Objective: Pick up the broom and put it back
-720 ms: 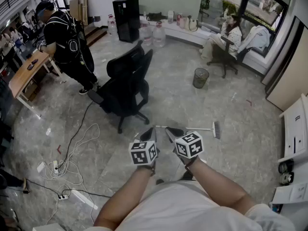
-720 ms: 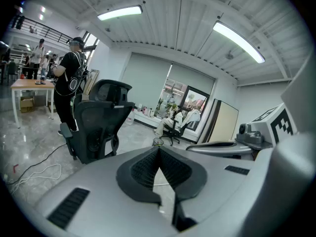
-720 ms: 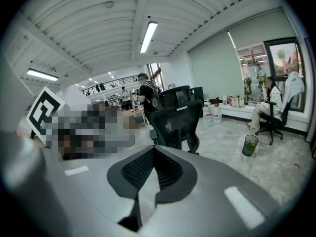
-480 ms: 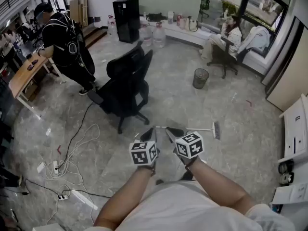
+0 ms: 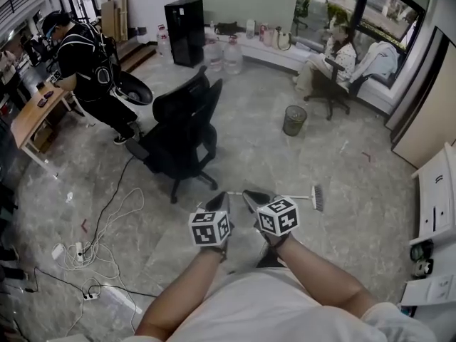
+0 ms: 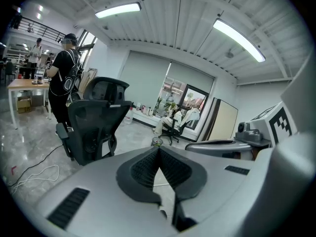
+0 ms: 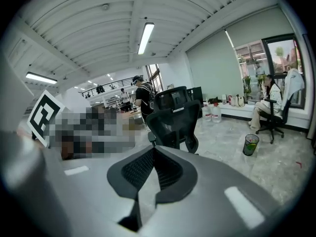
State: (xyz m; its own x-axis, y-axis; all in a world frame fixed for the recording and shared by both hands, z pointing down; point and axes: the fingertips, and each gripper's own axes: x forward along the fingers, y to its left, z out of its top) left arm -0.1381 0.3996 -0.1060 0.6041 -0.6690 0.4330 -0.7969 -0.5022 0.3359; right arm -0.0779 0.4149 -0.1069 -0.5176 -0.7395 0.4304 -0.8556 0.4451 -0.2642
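Step in hand: approach. The broom point(image 5: 317, 197) is not yet picked up.

1. Broom position. It lies flat on the floor, just ahead of both grippers in the head view. The brush end is to the right. The thin handle runs left across the floor and passes just beyond the gripper tips. Nothing rests on it.
2. Left gripper point(image 5: 222, 197). Its own view shows the jaws together at the tip, with nothing between them.
3. Right gripper point(image 5: 249, 193). Its own view shows the jaws closed pad to pad, also empty. It is the nearer of the two to the handle.
4. Both grippers point forward and slightly down, side by side, above the floor. Neither touches the broom.

Next move, as I judge it:
- I open one gripper, most likely the right, before going down.
- I lower it so the handle sits across the gap between the pads, then close.
- The handle is thin and lies on hard floor, so the jaw tips must nearly reach the floor.

The chair point(image 5: 182, 130) and bin point(image 5: 293, 120) stand well apart from the broom. I cannot tell where the broom belongs.
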